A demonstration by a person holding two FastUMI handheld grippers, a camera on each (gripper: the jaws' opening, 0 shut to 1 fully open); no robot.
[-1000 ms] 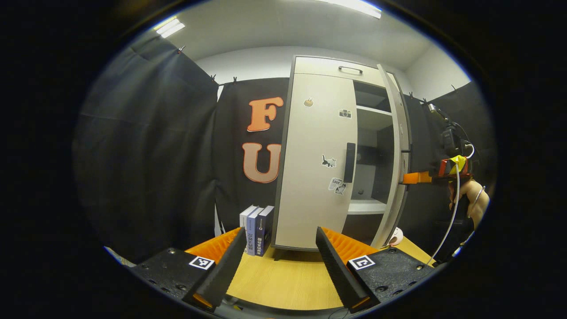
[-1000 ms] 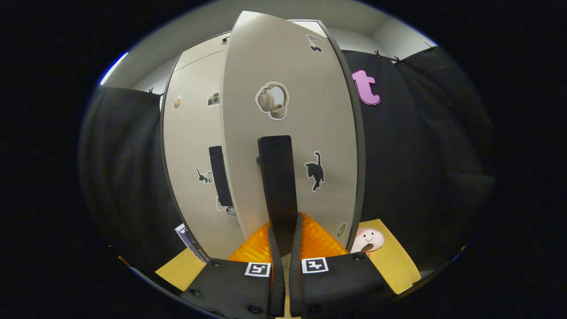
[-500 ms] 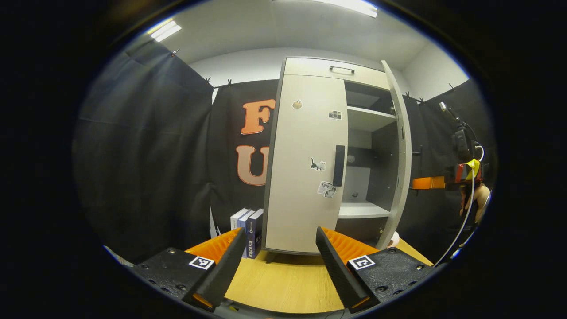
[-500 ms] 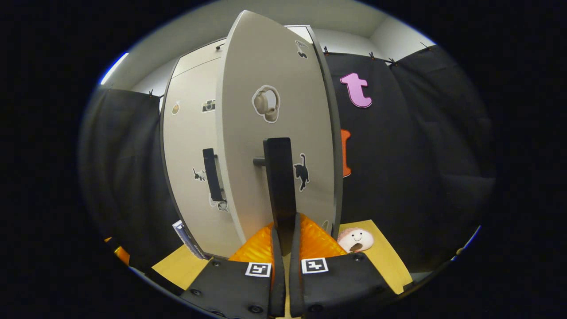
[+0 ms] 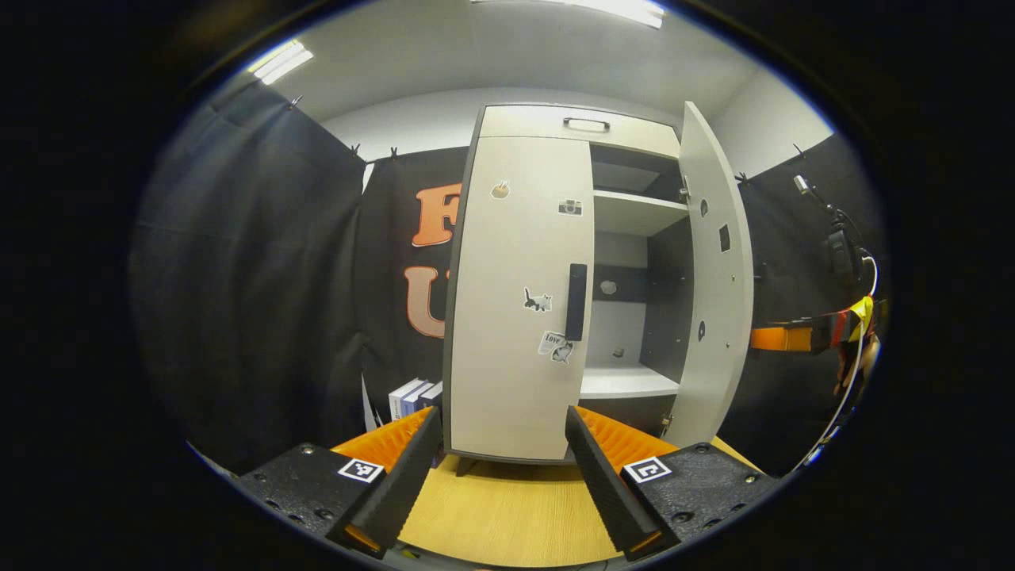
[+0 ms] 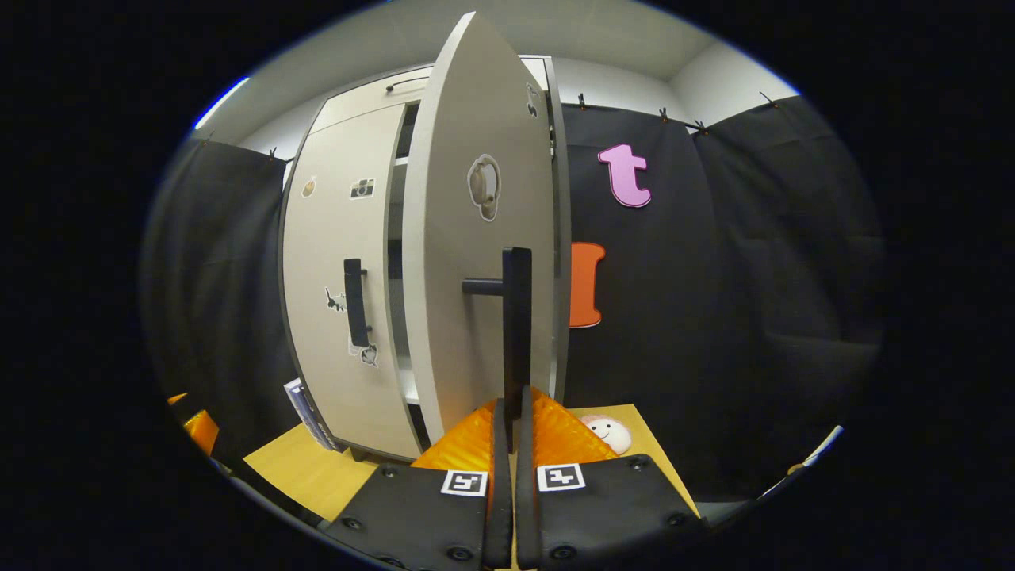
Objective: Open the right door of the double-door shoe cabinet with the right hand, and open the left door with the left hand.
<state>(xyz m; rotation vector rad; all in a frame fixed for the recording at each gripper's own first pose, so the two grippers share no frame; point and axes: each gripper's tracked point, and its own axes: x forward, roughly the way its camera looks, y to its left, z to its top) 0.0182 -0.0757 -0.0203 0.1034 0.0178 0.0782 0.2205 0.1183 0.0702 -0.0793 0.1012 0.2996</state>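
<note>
The pale shoe cabinet (image 5: 555,123) stands on a wooden table. Its right door (image 5: 714,277) is swung wide, baring shelves (image 5: 626,382). The left door (image 5: 515,301) is closed, its dark vertical handle (image 5: 576,301) facing me. My left gripper (image 5: 499,476) is open low over the table, well short of that handle. In the right gripper view my right gripper (image 6: 510,444) is shut on the right door's dark handle (image 6: 517,333), and the right door (image 6: 476,262) is seen almost edge-on. From the left gripper view, the right gripper (image 5: 801,337) and its hand sit beyond the open door.
Several books (image 5: 408,395) stand left of the cabinet. A small round plush toy (image 6: 607,432) lies on the table (image 6: 293,472) right of the open door. Black cloth walls close in on both sides. Wooden tabletop (image 5: 507,515) lies in front of the cabinet.
The right door has swung further open, pulled by my right gripper on its handle. The left gripper view has shifted so the cabinet sits more to the left; the left gripper stays open.
</note>
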